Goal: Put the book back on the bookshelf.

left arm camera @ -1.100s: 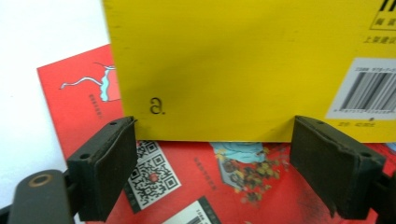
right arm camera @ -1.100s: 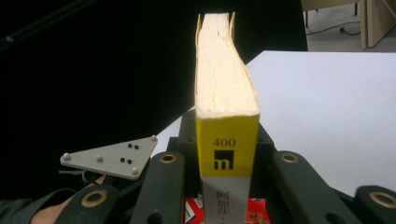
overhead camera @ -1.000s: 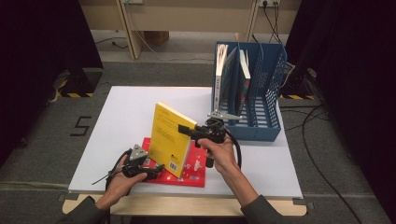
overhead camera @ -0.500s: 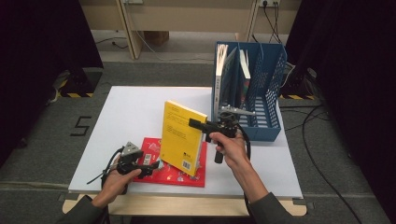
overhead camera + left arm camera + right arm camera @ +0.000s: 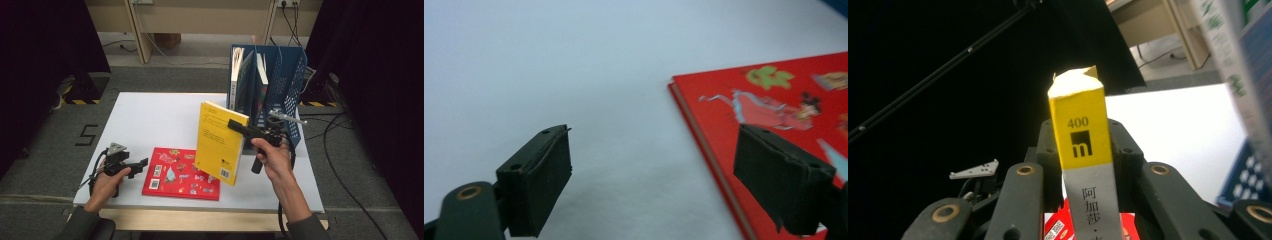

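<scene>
My right gripper [image 5: 236, 125] is shut on a yellow book [image 5: 220, 142], which it holds upright above the white table [image 5: 150, 117], just left of the blue file rack [image 5: 280, 85]. In the right gripper view the book's spine [image 5: 1085, 150] stands clamped between the two jaws. A red picture book [image 5: 181, 173] lies flat near the table's front edge. My left gripper [image 5: 142, 163] rests open at the front left, just left of the red book [image 5: 784, 110], with nothing between its fingers [image 5: 539, 185].
The blue file rack at the back right holds a few upright books [image 5: 236, 75]. Cables [image 5: 340, 130] trail off the table's right side. The far left half of the table is bare. Dark curtains hang on both sides.
My right gripper has carried the yellow book to the right and upward, toward the rack, turning it more upright. My left gripper has drawn back leftward off the red book.
</scene>
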Available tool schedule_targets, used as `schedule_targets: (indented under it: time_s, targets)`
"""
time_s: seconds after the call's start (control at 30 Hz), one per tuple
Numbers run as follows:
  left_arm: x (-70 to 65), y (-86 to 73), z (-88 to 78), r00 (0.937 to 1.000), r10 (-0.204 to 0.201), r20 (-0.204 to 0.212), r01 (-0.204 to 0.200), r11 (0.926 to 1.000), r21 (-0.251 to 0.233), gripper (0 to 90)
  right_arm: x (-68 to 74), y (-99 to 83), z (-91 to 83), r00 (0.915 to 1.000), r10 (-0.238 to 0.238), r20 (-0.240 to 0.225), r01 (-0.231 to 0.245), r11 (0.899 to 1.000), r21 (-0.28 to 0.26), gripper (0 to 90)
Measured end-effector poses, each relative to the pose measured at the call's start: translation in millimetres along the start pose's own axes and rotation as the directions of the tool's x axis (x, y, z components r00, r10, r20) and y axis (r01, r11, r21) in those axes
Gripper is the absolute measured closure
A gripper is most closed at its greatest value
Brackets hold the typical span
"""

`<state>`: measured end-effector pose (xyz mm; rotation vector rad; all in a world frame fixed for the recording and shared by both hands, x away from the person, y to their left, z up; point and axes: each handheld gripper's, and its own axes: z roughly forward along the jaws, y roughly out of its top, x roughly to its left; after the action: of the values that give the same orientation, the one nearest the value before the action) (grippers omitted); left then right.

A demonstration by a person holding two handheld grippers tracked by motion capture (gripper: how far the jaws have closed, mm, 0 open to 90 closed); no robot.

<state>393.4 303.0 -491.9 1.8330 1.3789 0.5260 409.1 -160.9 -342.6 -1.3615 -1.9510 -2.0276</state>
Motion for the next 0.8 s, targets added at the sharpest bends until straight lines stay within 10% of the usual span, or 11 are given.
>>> schedule_targets:
  time_s: [0.57,0.8]
  targets:
    - [2.6,-5.2,7.0,0.9998,0.014,-0.017,-0.013,0.9986,0.050,14.7,-0.1,37.6,-68.4,0.9967,0.023,0.078,-0.012,0.990,-0.139,73.0]
    - [2.8,-5.1,7.0,0.9998,0.011,-0.017,-0.010,0.9987,0.051,14.8,-14.8,49.6,-104.0,0.9892,0.085,0.120,-0.053,0.967,-0.247,73.2]
